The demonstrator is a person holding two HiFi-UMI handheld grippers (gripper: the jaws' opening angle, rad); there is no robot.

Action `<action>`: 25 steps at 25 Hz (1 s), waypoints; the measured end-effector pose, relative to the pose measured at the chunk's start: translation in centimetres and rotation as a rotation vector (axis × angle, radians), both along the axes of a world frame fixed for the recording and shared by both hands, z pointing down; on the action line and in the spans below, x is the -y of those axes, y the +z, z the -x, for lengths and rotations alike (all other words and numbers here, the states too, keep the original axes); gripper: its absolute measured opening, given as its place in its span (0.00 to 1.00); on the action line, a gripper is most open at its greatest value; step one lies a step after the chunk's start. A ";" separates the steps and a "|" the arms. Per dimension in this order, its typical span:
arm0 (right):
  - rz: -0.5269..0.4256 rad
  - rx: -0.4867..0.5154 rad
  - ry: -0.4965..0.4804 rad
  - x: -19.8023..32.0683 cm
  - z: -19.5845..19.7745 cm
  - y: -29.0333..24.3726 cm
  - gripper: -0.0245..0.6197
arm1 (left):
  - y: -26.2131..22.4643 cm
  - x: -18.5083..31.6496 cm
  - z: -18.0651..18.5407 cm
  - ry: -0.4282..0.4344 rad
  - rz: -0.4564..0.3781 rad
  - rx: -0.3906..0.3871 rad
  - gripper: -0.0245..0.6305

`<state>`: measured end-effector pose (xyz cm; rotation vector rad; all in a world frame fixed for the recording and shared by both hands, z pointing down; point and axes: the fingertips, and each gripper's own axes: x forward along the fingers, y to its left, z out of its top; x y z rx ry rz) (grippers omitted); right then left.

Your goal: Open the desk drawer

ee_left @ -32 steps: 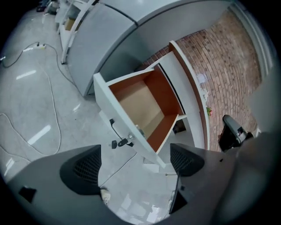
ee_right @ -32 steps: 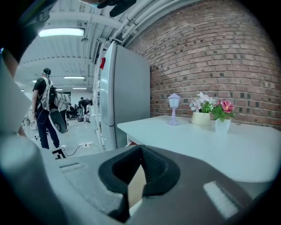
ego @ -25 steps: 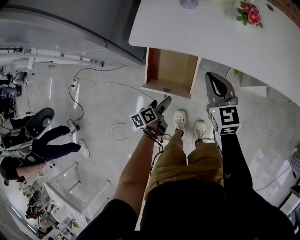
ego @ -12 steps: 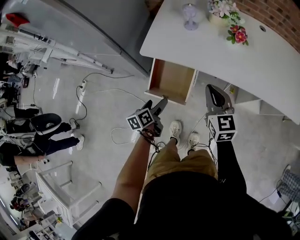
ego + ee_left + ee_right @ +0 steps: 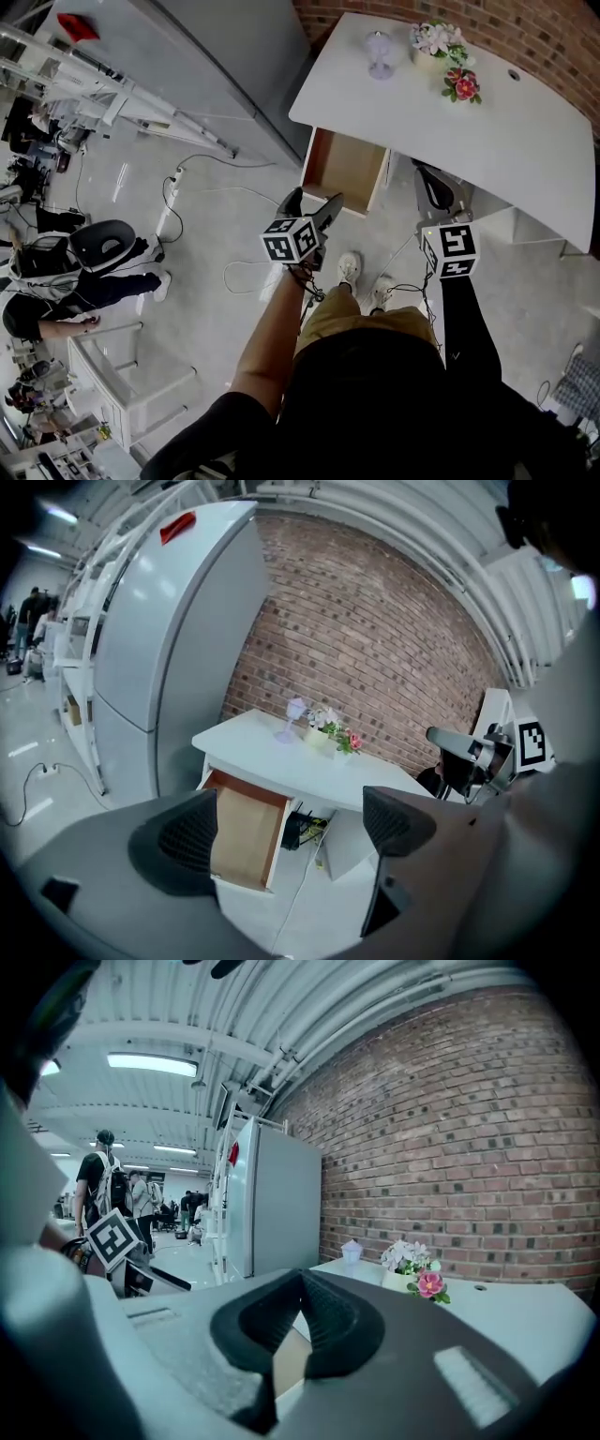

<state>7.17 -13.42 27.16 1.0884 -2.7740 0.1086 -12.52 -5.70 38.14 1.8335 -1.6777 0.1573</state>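
Observation:
The white desk point(image 5: 487, 122) stands against a brick wall. Its wooden drawer point(image 5: 345, 169) is pulled out under the left end and looks empty. In the left gripper view the drawer point(image 5: 246, 836) shows between the spread pads, some way off. My left gripper point(image 5: 314, 199) is open, held in the air short of the drawer front and touching nothing. My right gripper point(image 5: 424, 174) hovers to the right of the drawer by the desk edge. Its pads point(image 5: 328, 1321) are pressed together with nothing between them.
A large grey fridge point(image 5: 216, 56) stands left of the desk. A glass goblet point(image 5: 380, 52) and flower pots point(image 5: 448, 56) sit on the desktop. Cables point(image 5: 202, 187) trail over the floor. A seated person point(image 5: 66, 281) and a white frame point(image 5: 131, 375) are at left.
The head view has drawn back, so the desk and open drawer look smaller and farther off. Both grippers have stayed in the air before the drawer. The left fingers now show further apart.

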 end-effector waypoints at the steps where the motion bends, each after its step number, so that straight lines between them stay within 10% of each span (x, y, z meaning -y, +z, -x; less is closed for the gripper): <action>1: -0.007 0.000 -0.003 -0.2 -0.3 -0.4 0.04 | -1.0 -0.1 -0.4 0.004 -0.017 0.009 0.75; 25: -0.184 0.042 -0.027 -3.9 -3.8 -7.2 0.04 | -19.5 -1.3 -7.7 0.177 -0.406 0.386 0.75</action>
